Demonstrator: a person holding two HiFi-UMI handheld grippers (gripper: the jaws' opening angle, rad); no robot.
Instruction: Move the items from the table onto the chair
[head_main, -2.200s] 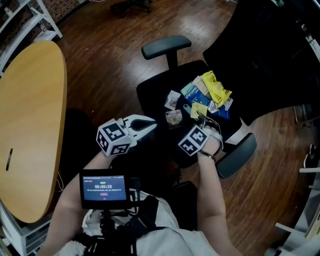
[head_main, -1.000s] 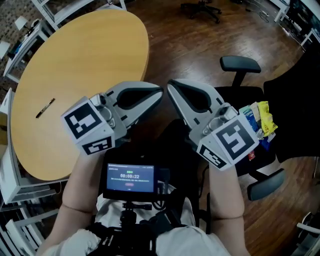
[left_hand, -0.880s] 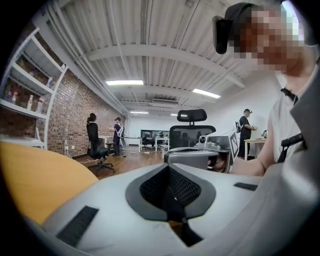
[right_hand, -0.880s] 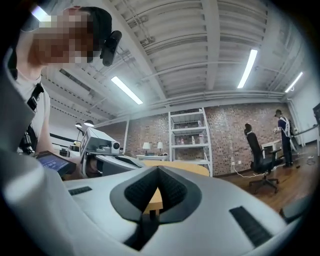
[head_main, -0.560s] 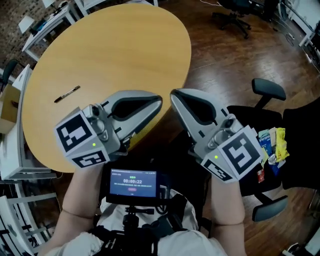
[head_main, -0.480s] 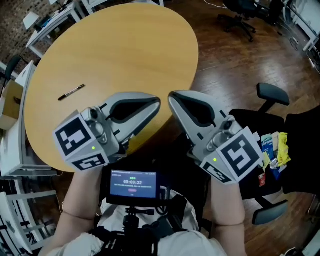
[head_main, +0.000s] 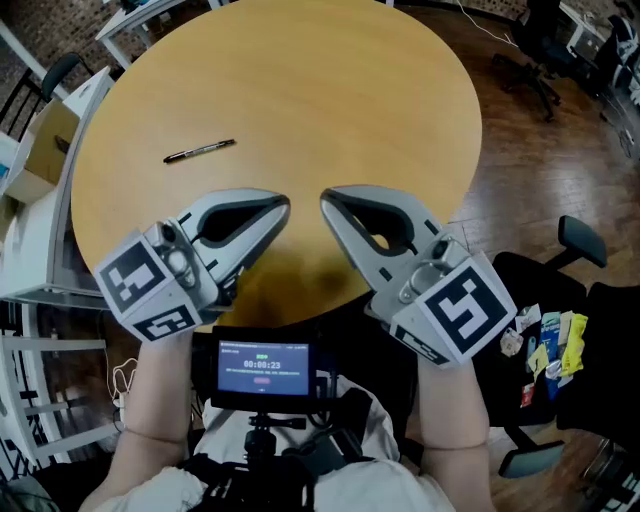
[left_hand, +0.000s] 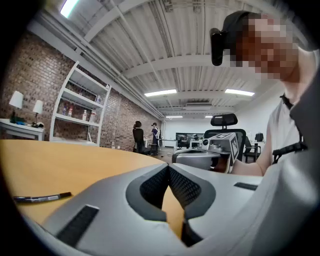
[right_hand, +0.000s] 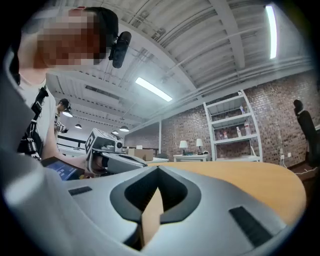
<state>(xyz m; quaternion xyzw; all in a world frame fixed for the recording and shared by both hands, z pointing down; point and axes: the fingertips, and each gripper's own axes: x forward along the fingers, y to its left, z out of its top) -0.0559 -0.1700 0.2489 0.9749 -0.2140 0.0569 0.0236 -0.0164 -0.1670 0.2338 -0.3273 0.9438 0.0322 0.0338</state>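
Note:
A black pen lies alone on the round wooden table, at its far left; it also shows as a dark pen low in the left gripper view. Several packets and wrappers are piled on the black office chair at the lower right. My left gripper and right gripper hover side by side over the table's near edge, both held level and shut with nothing between the jaws. Each gripper view shows the other gripper: the right gripper and the left gripper.
White shelving and a cardboard box stand left of the table. A small screen sits at my chest. Another office chair stands on the wood floor at the upper right. Two people stand far off.
The view has swung from the chair to the table. Both grippers have come over the table's near edge, still shut, and the chair with its pile has slid to the lower right.

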